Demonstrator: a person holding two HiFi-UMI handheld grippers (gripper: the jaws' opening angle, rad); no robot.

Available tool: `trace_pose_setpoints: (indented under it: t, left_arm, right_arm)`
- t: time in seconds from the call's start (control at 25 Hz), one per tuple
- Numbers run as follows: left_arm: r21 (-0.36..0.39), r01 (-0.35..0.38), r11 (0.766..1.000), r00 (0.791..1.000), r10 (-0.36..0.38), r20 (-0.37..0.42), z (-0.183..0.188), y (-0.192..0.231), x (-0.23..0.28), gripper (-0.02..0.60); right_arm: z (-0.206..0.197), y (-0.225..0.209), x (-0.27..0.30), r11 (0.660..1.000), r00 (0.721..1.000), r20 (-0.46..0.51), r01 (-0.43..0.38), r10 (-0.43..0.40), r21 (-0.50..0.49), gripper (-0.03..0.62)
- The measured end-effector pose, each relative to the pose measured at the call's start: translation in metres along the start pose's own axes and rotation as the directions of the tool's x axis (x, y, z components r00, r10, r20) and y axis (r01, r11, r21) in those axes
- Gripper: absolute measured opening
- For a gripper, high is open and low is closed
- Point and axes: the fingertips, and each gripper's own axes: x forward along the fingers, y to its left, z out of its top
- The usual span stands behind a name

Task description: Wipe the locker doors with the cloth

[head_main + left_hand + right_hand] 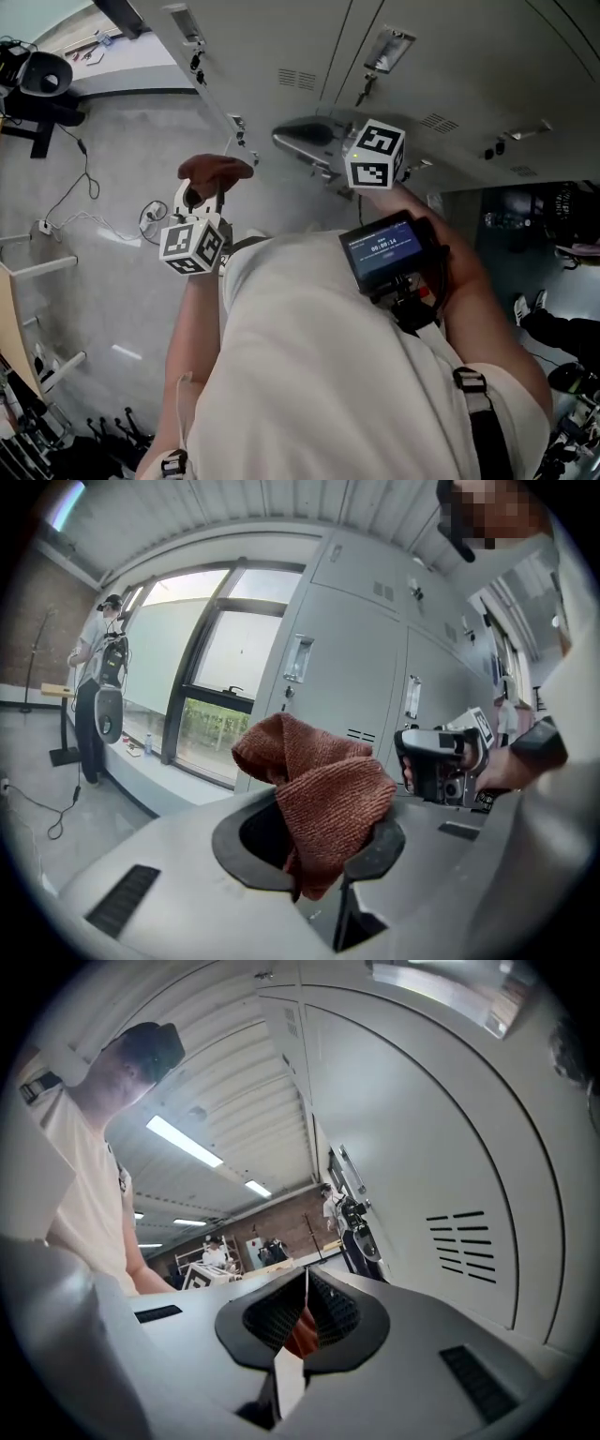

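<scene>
A rust-brown cloth is bunched between the jaws of my left gripper, which is shut on it; its folds rise above the jaws. It hangs a little way out from the grey locker doors, not touching them. My right gripper is held close alongside a locker door with its jaws together. A thin red sliver shows in the slit below its pads; I cannot tell what it is. The right gripper also shows in the left gripper view.
Latches and vent slots stick out from the doors. A person stands by the window. Cables trail across the floor, with a black stand at top left. A screen device hangs on my chest.
</scene>
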Motion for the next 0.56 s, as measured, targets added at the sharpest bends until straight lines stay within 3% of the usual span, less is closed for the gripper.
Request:
trace_pose_setpoints:
  t: [0.24,0.56]
  left_arm:
    - [0.019,0.039,0.999,0.999,-0.038,-0.023,0.006,-0.008,0.008,0.071]
    - [0.072,0.054,0.996,0.998,-0.055,0.007,0.028,-0.018,0.015,0.071]
  right_arm:
    - [0.011,-0.001,-0.005,1.000,0.999,0.046,0.022,-0.022,0.000,0.018]
    - [0.016,-0.002,-0.010,0.999,0.997,0.064,0.036,-0.035,-0.020,0.018]
